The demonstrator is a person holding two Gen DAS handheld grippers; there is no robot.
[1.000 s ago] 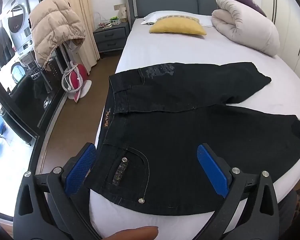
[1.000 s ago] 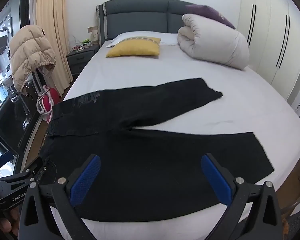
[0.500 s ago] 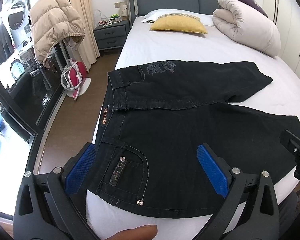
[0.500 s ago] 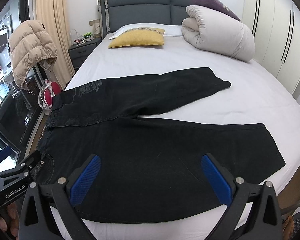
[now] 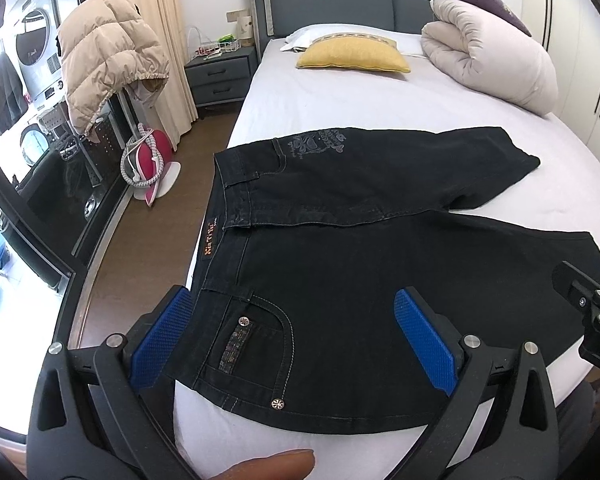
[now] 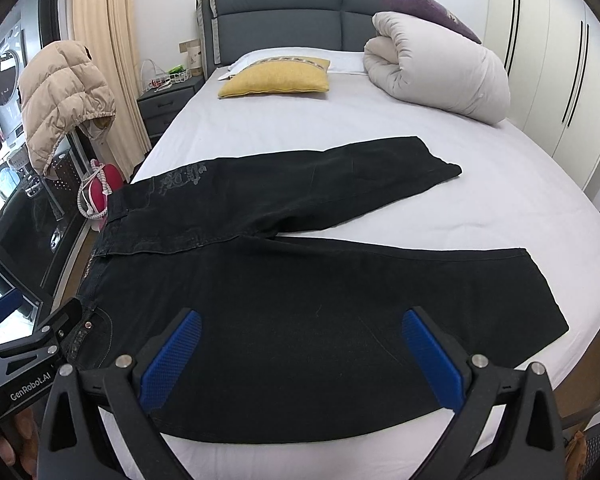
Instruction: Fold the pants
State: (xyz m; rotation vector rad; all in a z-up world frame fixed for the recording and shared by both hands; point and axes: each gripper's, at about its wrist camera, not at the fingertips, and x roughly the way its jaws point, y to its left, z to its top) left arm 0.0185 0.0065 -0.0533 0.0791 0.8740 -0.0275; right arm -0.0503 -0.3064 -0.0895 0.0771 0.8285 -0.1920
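Two wide-spread tongs, left tongs [image 5: 292, 344] over black pants [image 5: 340, 272], "GenRobot.AI" lettering [image 6: 30, 386]

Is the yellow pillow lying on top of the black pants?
No, the yellow pillow lies near the headboard, apart from the black pants, which are spread near the foot of the bed.

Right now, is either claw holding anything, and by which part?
Nothing held. The left claw and right claw are both open above the black denim pants, which lie flat on the white bed.
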